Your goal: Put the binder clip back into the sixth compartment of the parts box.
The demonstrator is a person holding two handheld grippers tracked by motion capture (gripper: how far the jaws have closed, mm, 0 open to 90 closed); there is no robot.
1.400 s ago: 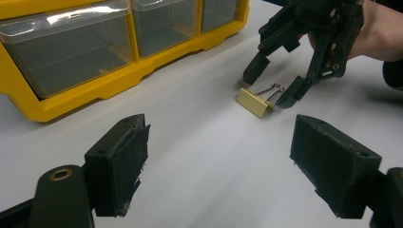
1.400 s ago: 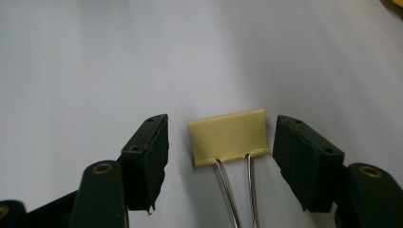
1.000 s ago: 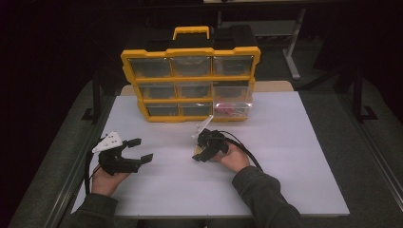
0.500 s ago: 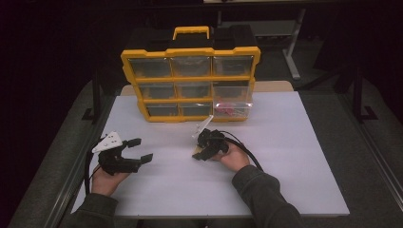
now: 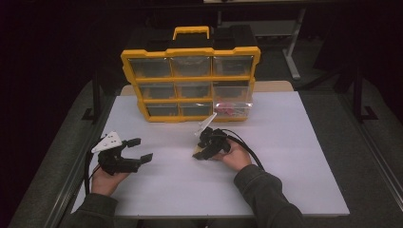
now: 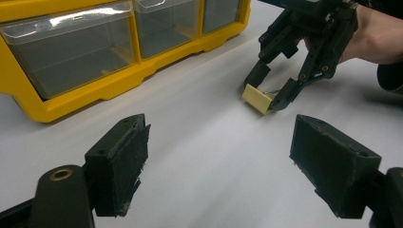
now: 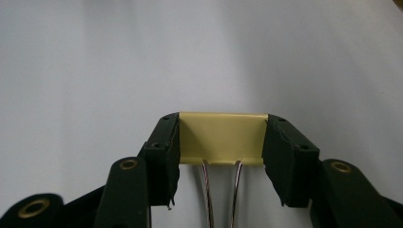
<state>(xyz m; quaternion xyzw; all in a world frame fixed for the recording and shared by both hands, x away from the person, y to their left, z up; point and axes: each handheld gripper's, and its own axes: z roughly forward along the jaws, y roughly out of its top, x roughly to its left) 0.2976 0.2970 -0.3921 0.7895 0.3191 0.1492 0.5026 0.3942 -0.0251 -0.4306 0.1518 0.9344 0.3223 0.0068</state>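
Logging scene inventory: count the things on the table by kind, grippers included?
Yellow drawer organizer: 1
Pale yellow binder clip: 1
Grippers: 2, left gripper open, right gripper shut on the clip
Total: 4

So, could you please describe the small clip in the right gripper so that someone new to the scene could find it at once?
Start at the yellow drawer organizer standing at the back of the white table. In front of its lower right corner, the right gripper has its jaws closed on the binder clip. It is pale yellow with two wire handles, the one small loose item on the tabletop.
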